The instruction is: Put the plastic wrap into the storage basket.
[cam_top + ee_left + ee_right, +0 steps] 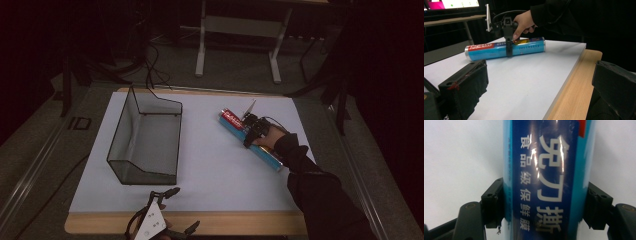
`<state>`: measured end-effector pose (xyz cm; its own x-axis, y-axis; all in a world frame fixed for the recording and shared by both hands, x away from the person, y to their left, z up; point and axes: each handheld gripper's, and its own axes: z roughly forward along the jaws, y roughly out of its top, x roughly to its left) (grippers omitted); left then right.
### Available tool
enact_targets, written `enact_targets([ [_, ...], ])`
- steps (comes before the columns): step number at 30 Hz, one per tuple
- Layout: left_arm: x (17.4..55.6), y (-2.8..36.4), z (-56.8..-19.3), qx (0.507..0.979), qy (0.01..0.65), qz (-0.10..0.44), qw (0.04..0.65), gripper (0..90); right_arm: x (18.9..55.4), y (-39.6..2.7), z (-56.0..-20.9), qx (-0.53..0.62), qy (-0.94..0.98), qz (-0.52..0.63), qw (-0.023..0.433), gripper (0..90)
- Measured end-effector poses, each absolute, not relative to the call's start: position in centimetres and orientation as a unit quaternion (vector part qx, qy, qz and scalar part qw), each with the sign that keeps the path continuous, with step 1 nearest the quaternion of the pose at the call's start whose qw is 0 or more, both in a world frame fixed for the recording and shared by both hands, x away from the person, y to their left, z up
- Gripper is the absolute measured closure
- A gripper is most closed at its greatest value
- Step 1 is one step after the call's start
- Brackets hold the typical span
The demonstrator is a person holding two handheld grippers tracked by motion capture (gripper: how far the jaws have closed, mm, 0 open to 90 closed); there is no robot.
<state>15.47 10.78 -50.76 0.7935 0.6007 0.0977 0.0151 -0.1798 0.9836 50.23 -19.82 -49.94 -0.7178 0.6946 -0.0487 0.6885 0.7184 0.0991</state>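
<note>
Dim room; grey floor (240, 65), perhaps carpeted; white-legged desk (239, 30) behind.

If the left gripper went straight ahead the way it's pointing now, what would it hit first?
Probably the blue tube lying on the white board. The left gripper has open jaws aimed across bare board toward it, where the right gripper is clamped on it. Depth is hard to judge.

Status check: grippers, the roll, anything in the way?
Right gripper shut on the blue roll, roll lying flat on the white board. Left gripper open at the near edge. Wire basket left of the roll, path clear.
</note>
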Motion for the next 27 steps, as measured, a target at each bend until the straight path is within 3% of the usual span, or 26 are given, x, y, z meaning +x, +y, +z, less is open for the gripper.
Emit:
enact_targets([
  [19,15.6,10.8,-50.8,0.729,0.213,0.244,0.604,1.1,50.1,-19.9,-48.6,0.399,0.913,0.077,0.026,31.9],
  [27,15.6,10.7,-50.8,0.729,0.212,0.245,0.602,1.1,49.8,-19.9,-46.5,0.407,0.902,0.134,0.046,31.9],
])
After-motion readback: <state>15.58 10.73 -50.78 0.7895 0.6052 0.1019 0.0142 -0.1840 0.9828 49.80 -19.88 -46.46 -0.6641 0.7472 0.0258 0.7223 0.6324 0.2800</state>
